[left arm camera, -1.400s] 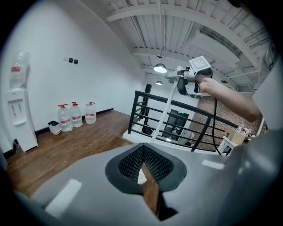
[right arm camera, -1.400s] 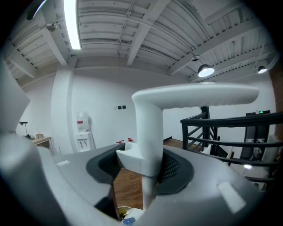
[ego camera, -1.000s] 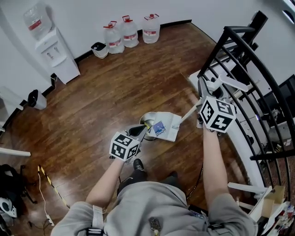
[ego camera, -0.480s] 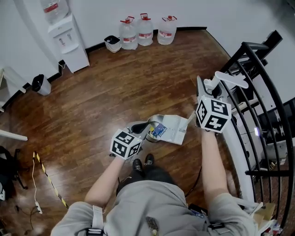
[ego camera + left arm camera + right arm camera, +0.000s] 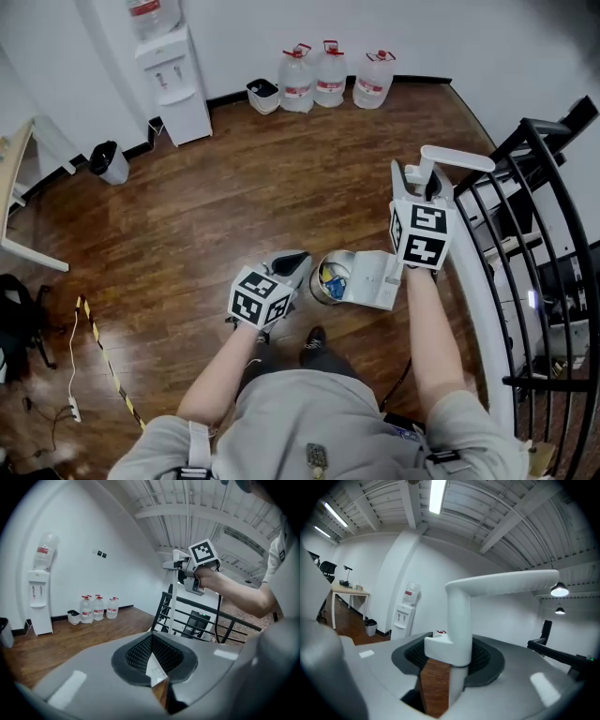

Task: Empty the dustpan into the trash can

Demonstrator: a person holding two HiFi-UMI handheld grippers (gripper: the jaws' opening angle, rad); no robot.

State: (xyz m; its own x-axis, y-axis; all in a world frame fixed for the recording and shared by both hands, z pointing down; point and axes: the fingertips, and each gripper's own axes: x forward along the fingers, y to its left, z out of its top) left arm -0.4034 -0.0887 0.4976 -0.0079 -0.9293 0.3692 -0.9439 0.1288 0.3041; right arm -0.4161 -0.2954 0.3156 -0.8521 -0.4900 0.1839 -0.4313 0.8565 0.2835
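Note:
A small metal trash can (image 5: 319, 291) hangs off the floor at my left gripper (image 5: 294, 263), with coloured scraps (image 5: 333, 279) inside it. In the left gripper view that gripper (image 5: 157, 673) is shut on a thin white piece (image 5: 154, 666) at the can's rim; the can itself is hidden there. The white dustpan (image 5: 378, 278) tilts with its mouth over the can. Its long white handle (image 5: 453, 157) rises to my right gripper (image 5: 412, 180). In the right gripper view the gripper (image 5: 446, 670) is shut on the handle (image 5: 459, 620).
A black railing (image 5: 536, 225) curves along the right. Three water bottles (image 5: 328, 77), a water dispenser (image 5: 173, 80) and a small bin (image 5: 262, 94) stand by the far wall. Another bin (image 5: 111, 161), a table (image 5: 11, 183) and a floor cable (image 5: 103, 361) are at the left.
Both grippers have swung round with the can and dustpan as the person turned. The pan has tipped further, and the blue scrap has slid from it into the can.

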